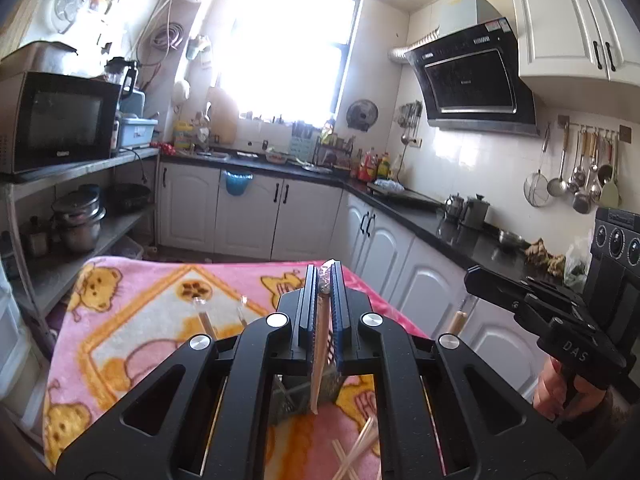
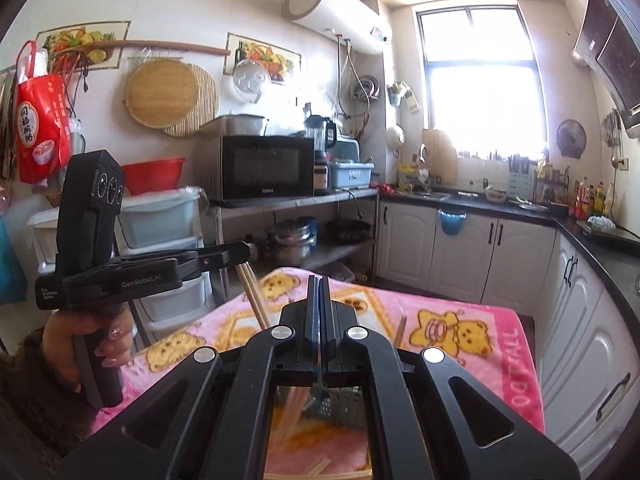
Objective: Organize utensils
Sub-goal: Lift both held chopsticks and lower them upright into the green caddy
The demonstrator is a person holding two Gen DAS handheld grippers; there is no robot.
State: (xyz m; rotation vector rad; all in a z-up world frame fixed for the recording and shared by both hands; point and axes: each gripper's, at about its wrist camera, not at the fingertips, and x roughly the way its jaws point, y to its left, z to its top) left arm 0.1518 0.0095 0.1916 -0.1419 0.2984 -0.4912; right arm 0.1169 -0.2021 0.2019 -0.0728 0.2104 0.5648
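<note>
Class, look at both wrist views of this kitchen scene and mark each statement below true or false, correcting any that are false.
1. The left gripper is shut on chopsticks. True.
2. The table is covered by a plain blue cloth. False: the blanket is pink with cartoon bears.
3. Loose chopsticks lie on the blanket below the left gripper. True.
4. The microwave stands on the floor. False: it sits on the top of a shelf unit.
5. The right gripper has its jaws wide open. False: they are closed together.
</note>
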